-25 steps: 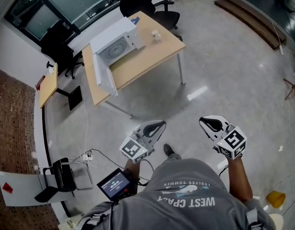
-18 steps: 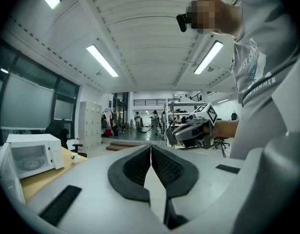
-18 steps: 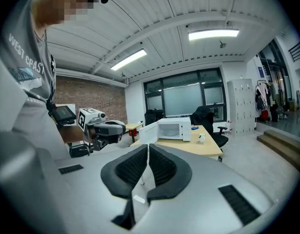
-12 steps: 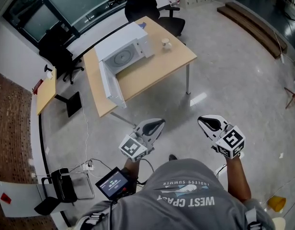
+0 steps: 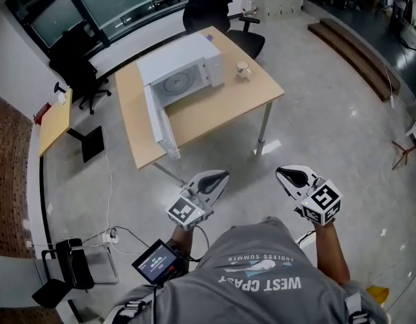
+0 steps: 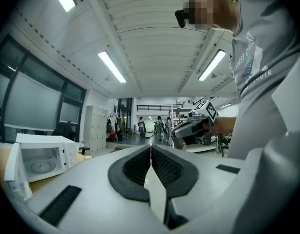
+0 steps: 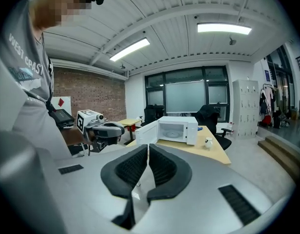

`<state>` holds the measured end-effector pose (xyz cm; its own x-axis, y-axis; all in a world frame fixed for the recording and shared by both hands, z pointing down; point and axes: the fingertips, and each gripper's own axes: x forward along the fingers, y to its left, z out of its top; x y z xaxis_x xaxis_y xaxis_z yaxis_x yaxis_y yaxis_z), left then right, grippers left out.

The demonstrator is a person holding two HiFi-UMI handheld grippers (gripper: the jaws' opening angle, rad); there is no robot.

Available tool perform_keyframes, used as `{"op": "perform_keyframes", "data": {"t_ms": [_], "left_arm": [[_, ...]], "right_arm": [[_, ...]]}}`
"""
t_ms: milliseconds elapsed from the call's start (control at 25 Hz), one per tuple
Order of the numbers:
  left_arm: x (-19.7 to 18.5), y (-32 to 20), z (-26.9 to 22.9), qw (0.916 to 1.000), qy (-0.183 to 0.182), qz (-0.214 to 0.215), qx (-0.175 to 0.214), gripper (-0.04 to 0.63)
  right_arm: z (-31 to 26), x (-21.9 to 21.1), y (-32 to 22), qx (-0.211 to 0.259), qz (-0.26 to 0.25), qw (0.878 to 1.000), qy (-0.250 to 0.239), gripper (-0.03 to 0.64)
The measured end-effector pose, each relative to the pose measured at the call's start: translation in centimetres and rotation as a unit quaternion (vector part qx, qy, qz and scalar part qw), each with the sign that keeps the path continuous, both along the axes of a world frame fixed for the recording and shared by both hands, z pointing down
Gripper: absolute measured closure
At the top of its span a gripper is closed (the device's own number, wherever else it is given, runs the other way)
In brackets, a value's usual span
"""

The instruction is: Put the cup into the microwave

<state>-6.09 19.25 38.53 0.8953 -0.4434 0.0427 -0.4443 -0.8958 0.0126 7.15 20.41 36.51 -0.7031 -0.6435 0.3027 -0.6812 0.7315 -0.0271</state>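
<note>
A small white cup (image 5: 242, 69) (image 7: 208, 142) stands on a wooden table (image 5: 194, 113) to the right of a white microwave (image 5: 182, 71) (image 7: 176, 129) (image 6: 40, 157). The microwave's door (image 5: 159, 121) hangs wide open, showing the turntable inside. Both grippers are held in front of the person's chest, well short of the table. My left gripper (image 5: 219, 177) (image 6: 151, 152) is shut with nothing in it. My right gripper (image 5: 285, 173) (image 7: 147, 155) is also shut and empty.
Black office chairs (image 5: 215, 4) stand behind the table and another (image 5: 74, 66) at its left. A second small desk (image 5: 51, 119) lies left. A power strip and cable (image 5: 113, 235) lie on the floor. Wooden steps (image 5: 356, 52) run along the far right.
The person has walked toward the table: the table, microwave and cup have grown nearer and shifted right and down in the head view. Both grippers stayed shut.
</note>
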Motion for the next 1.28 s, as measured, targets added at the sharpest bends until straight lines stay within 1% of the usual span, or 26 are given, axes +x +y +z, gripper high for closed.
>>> {"op": "perform_keyframes", "data": {"t_ms": [160,320,440,560,680,760,840,1120,1280], "left_arm": [[-0.3,-0.9,0.3,1.0,0.004,-0.002,0.001,0.572],[-0.9,-2.4,0.3,0.9998,-0.005,-0.014,0.013,0.572],[-1.9,-4.2,0.6,0.9994,0.001,-0.032,0.011,0.572],[-2.1,-6.3,0.6,0.9988,0.011,-0.048,0.007,0.572],[-1.9,-9.1,1.1,0.9983,0.003,-0.058,0.006,0.572],[-1.4,-11.4,1.6,0.9979,-0.009,-0.064,0.008,0.572],[-0.4,-13.7,1.7,0.9973,-0.01,-0.073,0.002,0.572],[3.5,-22.2,0.8,0.9956,-0.032,-0.088,0.002,0.572],[5.8,-26.8,0.1,0.9944,-0.03,-0.101,0.0,0.572]], "right_arm": [[-0.4,-1.0,-1.8,-0.003,-0.011,1.0,0.013,0.597],[0.2,-2.3,-4.3,-0.019,-0.032,0.999,0.025,0.597],[0.1,-3.9,-6.7,-0.021,-0.058,0.998,0.033,0.597],[-0.2,-4.5,-9.6,-0.02,-0.078,0.996,0.039,0.597],[0.1,-4.6,-12.8,-0.024,-0.096,0.994,0.039,0.597],[0.5,-4.3,-15.1,-0.029,-0.106,0.993,0.038,0.597],[0.8,-3.4,-17.6,-0.032,-0.112,0.993,0.035,0.597],[0.6,-0.1,-27.4,-0.03,-0.133,0.991,0.007,0.597],[0.4,2.1,-32.3,-0.019,-0.144,0.989,-0.004,0.597]]}}
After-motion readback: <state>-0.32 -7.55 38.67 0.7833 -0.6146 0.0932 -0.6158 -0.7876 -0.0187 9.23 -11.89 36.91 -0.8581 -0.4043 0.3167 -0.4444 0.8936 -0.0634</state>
